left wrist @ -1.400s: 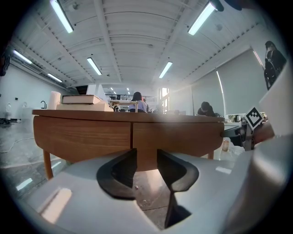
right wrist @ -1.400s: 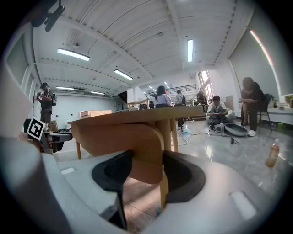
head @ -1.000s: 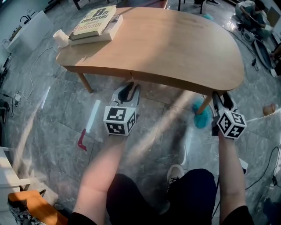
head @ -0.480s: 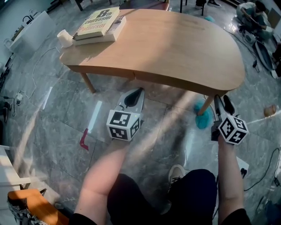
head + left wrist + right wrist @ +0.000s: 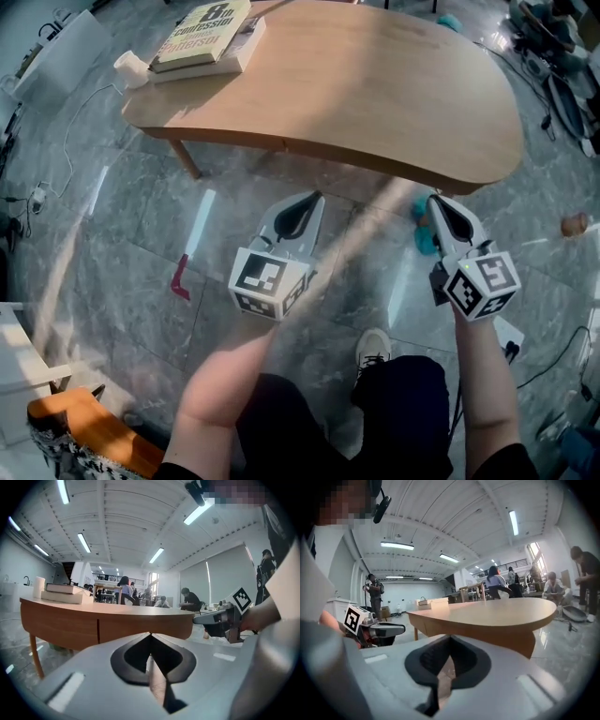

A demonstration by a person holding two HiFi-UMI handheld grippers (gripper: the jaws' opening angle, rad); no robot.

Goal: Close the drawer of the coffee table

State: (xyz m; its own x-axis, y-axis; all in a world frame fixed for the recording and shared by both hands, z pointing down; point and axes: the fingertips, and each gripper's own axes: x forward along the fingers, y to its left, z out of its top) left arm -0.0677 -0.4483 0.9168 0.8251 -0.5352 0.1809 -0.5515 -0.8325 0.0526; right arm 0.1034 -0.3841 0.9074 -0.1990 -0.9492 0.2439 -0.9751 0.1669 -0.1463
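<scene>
The rounded wooden coffee table (image 5: 375, 84) stands ahead of me. Its drawer front (image 5: 366, 167) lies flush with the table's front edge, and in the left gripper view the drawer front (image 5: 140, 627) shows only a thin seam. My left gripper (image 5: 314, 199) hovers over the floor a short way in front of the drawer, shut and holding nothing. My right gripper (image 5: 433, 202) is level with it near the table's right end, its jaws closed tip to tip on nothing. Up close, the left gripper (image 5: 150, 634) and the right gripper (image 5: 450, 637) both show their tips meeting.
Two stacked books (image 5: 202, 37) and a white roll (image 5: 129, 70) sit on the table's far left corner. A teal fluffy thing (image 5: 424, 234) lies by a table leg, a red piece (image 5: 180, 281) on the tiled floor. My shoe (image 5: 375, 347) is below. People sit in the background.
Both grippers have drawn back from the table's front edge toward me and risen a little. The right jaws, open before, are now shut; the left jaws closed earlier.
</scene>
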